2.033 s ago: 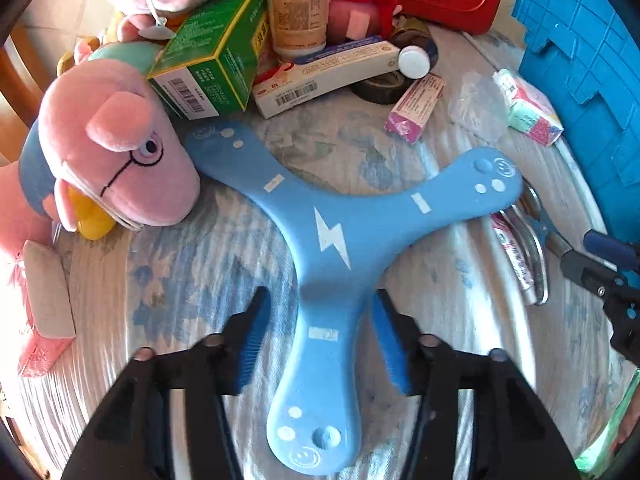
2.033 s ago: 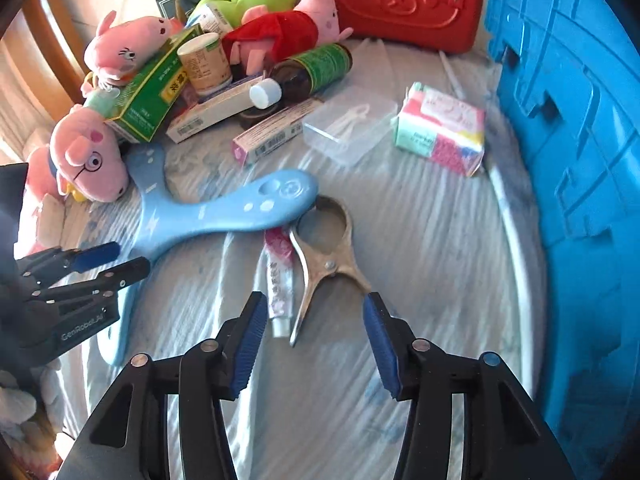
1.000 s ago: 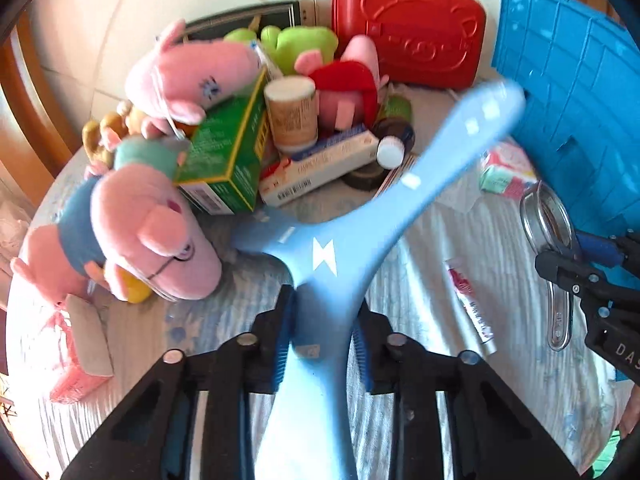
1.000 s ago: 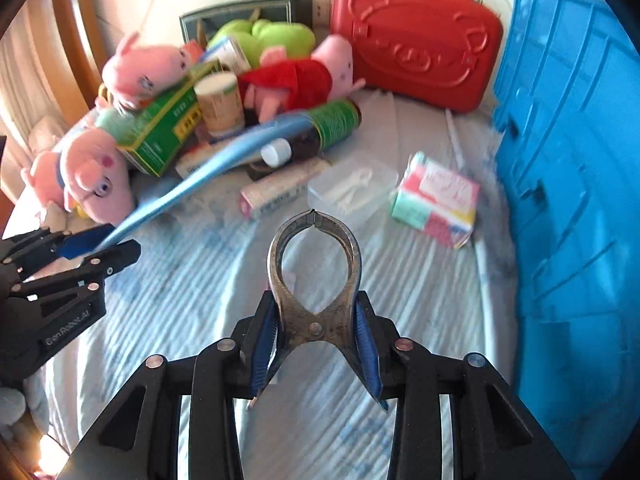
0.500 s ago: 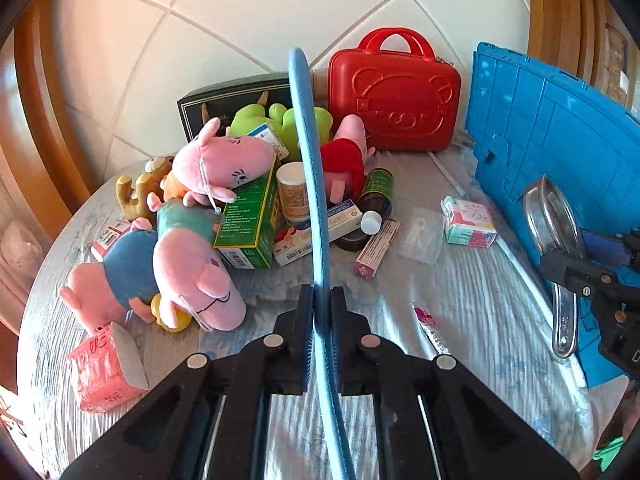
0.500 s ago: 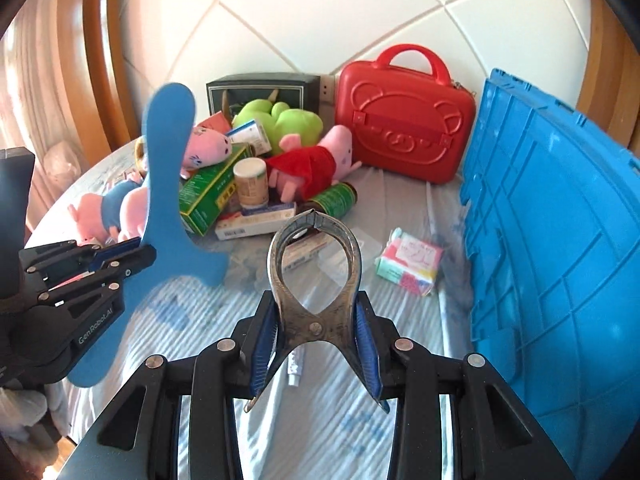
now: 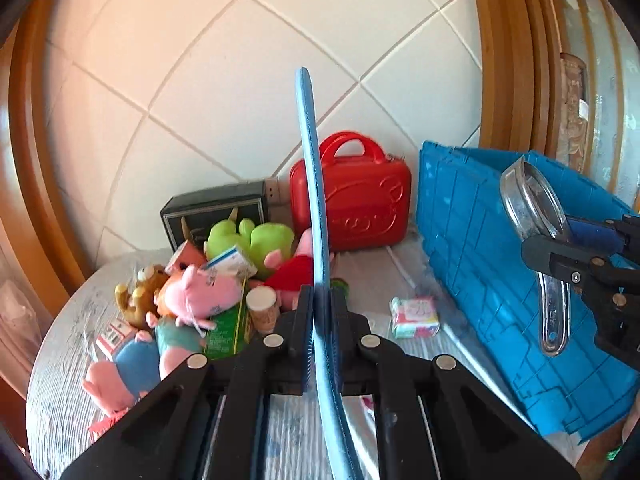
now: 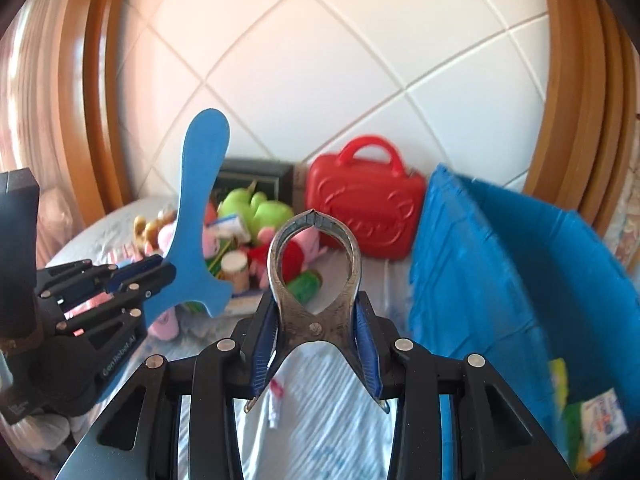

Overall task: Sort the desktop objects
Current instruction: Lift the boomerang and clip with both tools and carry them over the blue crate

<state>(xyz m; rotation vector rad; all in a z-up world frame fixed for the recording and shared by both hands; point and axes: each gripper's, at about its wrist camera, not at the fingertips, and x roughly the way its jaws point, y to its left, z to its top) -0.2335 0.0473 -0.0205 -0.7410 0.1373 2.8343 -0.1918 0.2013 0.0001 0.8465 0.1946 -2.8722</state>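
My left gripper (image 7: 319, 330) is shut on a flat blue three-armed boomerang (image 7: 314, 208), held edge-on and upright high above the table. The right wrist view shows its broad face (image 8: 196, 208) at the left, in the left gripper (image 8: 150, 276). My right gripper (image 8: 316, 344) is shut on a metal nutcracker-like tool (image 8: 315, 276), its pads pressing the two handles. That tool (image 7: 536, 216) also appears at the right of the left wrist view, in front of the blue crate (image 7: 488, 248).
A pile of plush toys (image 7: 200, 292), boxes and a small jar (image 7: 262, 308) fills the table's far left. A red case (image 7: 360, 208) stands against the tiled wall. A tissue pack (image 7: 414, 317) lies beside the crate. The crate's inside (image 8: 580, 408) holds several packets.
Both grippers have risen well above the table with the boomerang and the metal tool still gripped. The views now point more level, showing more wall. The boomerang turned from slanted to edge-on upright.
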